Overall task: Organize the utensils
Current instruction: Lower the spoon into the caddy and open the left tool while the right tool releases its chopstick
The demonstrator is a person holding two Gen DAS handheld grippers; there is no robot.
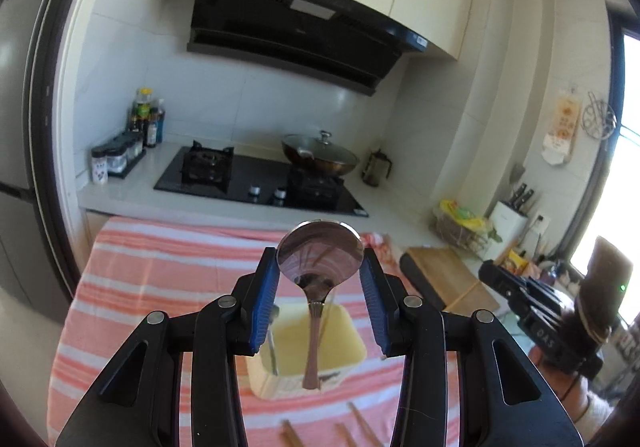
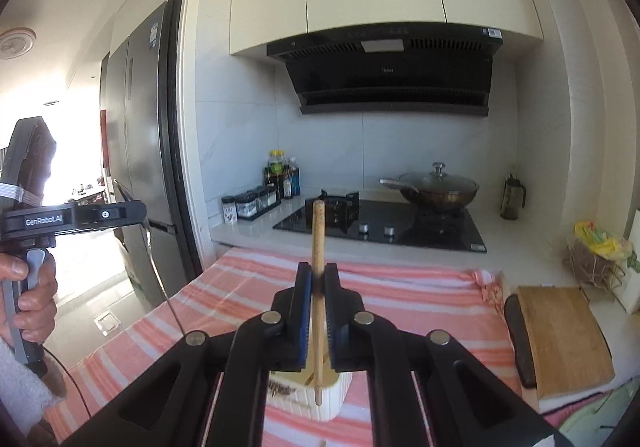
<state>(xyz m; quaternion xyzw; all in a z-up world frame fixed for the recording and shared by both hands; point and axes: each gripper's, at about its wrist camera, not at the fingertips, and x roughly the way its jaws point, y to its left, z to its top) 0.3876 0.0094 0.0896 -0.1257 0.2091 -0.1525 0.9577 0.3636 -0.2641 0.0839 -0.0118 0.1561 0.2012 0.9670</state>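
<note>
Over on the left wrist view, the left gripper point(image 1: 320, 267) has its jaws pinching a metal spoon point(image 1: 319, 267) by the bowl, handle hanging down over the cream utensil holder point(image 1: 308, 359) on the striped cloth point(image 1: 160, 279). Loose chopsticks point(image 1: 352, 427) lie on the cloth below. Switching to the right wrist view, the right gripper point(image 2: 319, 279) has its jaws pressed onto a wooden chopstick point(image 2: 318, 239), upright, tip dipping at the holder's point(image 2: 332, 399) front rim.
</note>
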